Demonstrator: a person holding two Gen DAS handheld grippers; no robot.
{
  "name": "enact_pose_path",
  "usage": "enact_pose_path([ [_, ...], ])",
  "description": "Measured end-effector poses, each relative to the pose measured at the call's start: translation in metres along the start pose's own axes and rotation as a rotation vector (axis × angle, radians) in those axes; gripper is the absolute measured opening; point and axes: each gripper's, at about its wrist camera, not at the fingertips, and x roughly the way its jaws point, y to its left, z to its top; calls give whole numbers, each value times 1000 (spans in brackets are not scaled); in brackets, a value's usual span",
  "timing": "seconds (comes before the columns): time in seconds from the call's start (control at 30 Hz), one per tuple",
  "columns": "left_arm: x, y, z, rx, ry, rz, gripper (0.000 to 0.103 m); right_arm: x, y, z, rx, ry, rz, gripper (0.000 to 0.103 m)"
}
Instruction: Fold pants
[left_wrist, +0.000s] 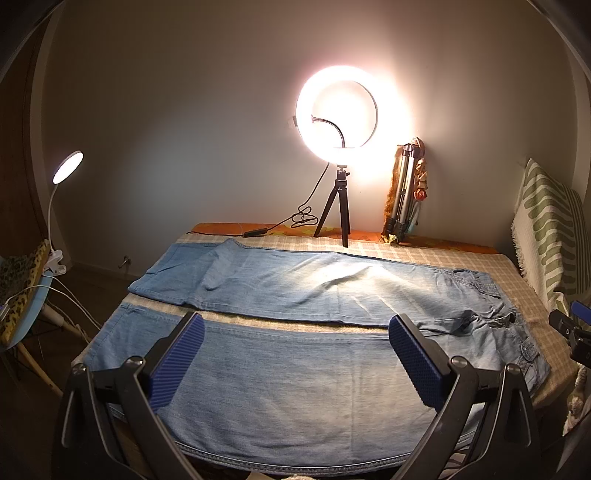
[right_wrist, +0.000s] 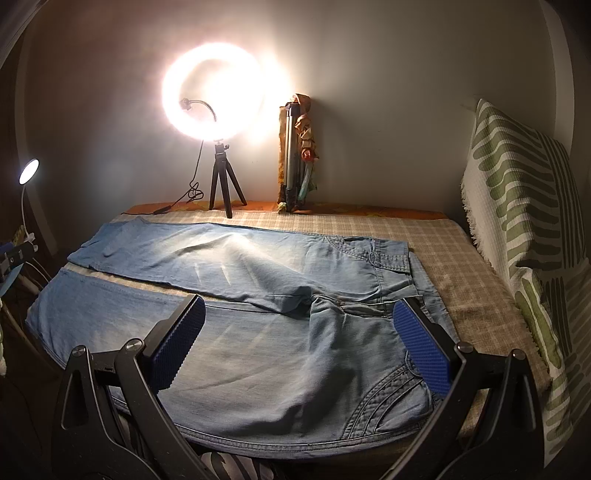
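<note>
Here, your left gripper (left_wrist: 295, 332) and right gripper (right_wrist: 299, 317) both hover with jaws spread wide, holding nothing. The pants (left_wrist: 280, 291) lie flat on the checked bed cover (right_wrist: 443, 258), legs apart, waist to your right, in front of the ring light (left_wrist: 337, 112).

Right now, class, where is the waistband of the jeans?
In both views the waistband lies at the right end of the jeans, spread flat on the checked cover, nearest the green-patterned cushion, opposite the clip lamp.
</note>
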Motion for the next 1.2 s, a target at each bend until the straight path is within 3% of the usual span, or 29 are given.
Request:
enact_pose_path([
  [0.4, 16, 8, -5, 8, 22, 20, 101, 4, 7, 6, -17, 0, 12, 103],
  [0.67, 41, 29, -10, 19, 102, 6, 101, 29, 14, 27, -97, -2, 64, 103],
  [0.87, 77, 57, -7, 18, 165, 21, 101, 73, 18, 56, -137, 40, 132, 103],
  [1.2, 160, 102, 15, 38, 242, 75, 100, 201, 49, 101, -258, 183, 235, 103],
])
